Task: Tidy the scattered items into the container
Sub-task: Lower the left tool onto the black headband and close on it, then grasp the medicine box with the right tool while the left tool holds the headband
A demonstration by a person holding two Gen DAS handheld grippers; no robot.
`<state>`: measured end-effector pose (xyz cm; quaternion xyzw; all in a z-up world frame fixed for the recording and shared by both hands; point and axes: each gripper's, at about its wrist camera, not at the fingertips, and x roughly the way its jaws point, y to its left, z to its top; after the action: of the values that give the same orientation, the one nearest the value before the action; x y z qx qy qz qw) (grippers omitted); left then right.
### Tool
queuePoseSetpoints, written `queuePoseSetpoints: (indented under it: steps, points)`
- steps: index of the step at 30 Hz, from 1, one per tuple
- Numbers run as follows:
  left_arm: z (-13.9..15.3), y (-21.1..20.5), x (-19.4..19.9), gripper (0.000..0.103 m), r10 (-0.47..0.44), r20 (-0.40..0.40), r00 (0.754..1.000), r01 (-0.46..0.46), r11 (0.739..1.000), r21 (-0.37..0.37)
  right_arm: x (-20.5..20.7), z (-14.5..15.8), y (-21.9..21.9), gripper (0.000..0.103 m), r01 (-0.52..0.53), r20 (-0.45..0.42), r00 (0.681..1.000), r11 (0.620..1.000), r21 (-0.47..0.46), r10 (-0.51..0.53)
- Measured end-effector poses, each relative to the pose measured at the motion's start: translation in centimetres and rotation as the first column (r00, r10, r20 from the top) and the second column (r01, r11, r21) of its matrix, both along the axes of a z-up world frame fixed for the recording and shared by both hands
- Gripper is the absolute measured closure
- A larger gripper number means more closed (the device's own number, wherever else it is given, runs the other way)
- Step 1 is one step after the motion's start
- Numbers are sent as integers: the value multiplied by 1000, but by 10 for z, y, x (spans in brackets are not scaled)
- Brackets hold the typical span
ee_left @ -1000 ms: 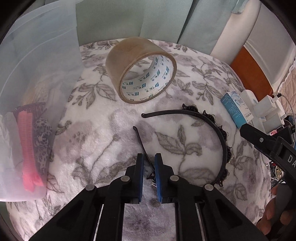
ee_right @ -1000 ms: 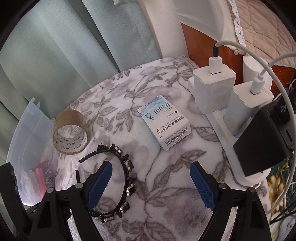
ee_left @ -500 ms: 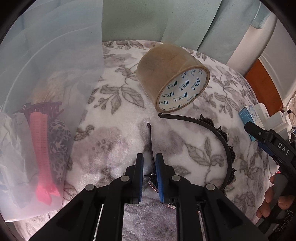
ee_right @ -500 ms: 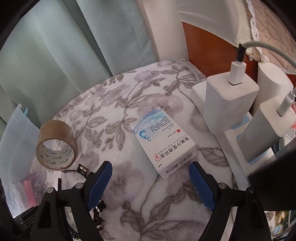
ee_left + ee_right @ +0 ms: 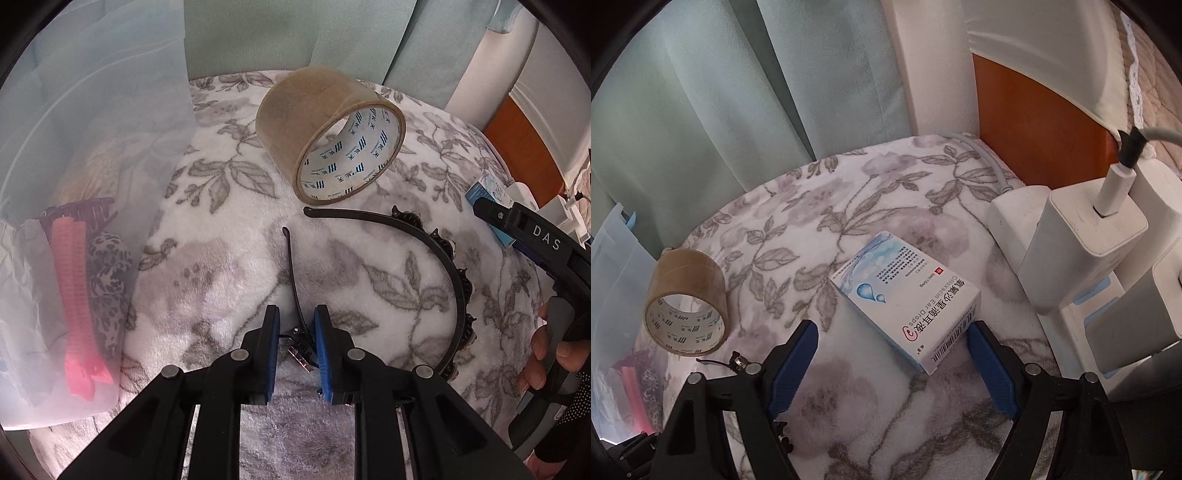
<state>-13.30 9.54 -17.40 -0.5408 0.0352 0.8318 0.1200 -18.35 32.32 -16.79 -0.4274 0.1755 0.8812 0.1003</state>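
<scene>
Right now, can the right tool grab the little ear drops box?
Probably yes. The right tool is open, and the ear drops box lies flat on the flowery blanket just ahead, between its fingers. Nothing lies on top of it. The white chargers stand close beside it, though apart.

floral blanket (image 5: 886, 206), curtain (image 5: 738, 92), chargers (image 5: 1086, 236)

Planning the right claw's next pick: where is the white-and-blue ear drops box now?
In the right wrist view, the white-and-blue ear drops box lies flat on the floral blanket, between the open right claw's fingers, left of the white chargers.
</scene>
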Motion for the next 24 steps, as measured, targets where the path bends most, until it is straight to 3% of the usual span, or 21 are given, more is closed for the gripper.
queuePoseSetpoints:
  steps: [3,5,10,13,18,22,24]
  points:
    - [-1,2,-1,84,0,-5,1000,0,1000,-5,-3,0,2,30,1,0,1000,1000,21,-1]
    - [0,0,2,84,-3,-9,1000,3,1000,-8,-2,1,4,42,4,2,1000,1000,30,-4]
    - [0,-3,2,84,0,-11,1000,0,1000,2,3,5,6,58,-14,8,1000,1000,1,14]
    - [1,-4,2,84,3,-11,1000,-3,1000,1,10,8,-1,58,-53,-5,999,998,-35,53]
    - [1,-6,1,84,4,-7,1000,-4,1000,2,18,5,-3,57,-38,6,999,999,-14,38]
    - [1,-6,1,84,3,-10,1000,-3,1000,-4,15,5,4,42,-26,-1,1000,1000,-4,26]
    - [1,-7,0,84,3,-9,1000,-3,1000,-1,12,4,5,40,-18,-5,1000,1000,15,18]
